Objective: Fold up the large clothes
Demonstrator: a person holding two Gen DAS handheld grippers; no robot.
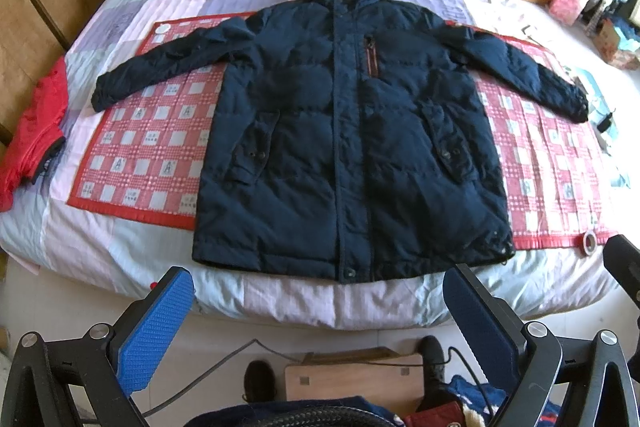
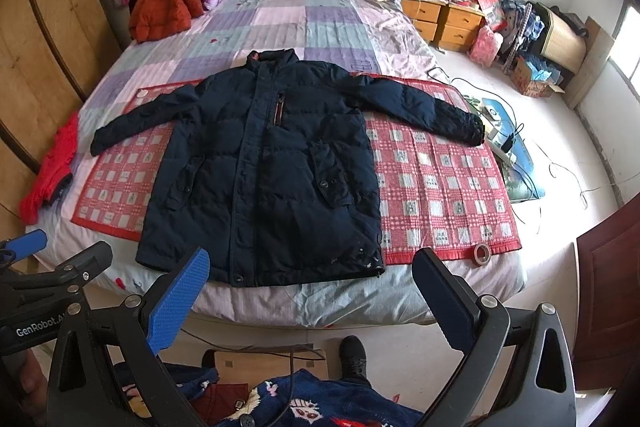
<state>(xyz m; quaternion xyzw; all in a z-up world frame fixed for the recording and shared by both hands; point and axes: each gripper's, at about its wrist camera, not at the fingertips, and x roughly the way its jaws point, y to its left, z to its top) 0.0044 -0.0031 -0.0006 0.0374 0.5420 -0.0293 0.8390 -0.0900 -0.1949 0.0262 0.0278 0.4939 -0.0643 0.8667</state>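
Both grippers, left gripper point(image 1: 318, 331) and right gripper point(image 2: 312, 307), are hanging spread wide and empty before the bed point(image 2: 340, 301), readying a grab. Beyond, the navy coat point(image 1: 348, 131) is lying flat, sleeves outstretched, on a red checked mat point(image 1: 152, 147), presumably smoothed for folding.

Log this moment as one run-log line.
stage: before first fold | navy coat: spread flat, front up, sleeves out, on red checked mat | left gripper: open, empty | right gripper: open, empty
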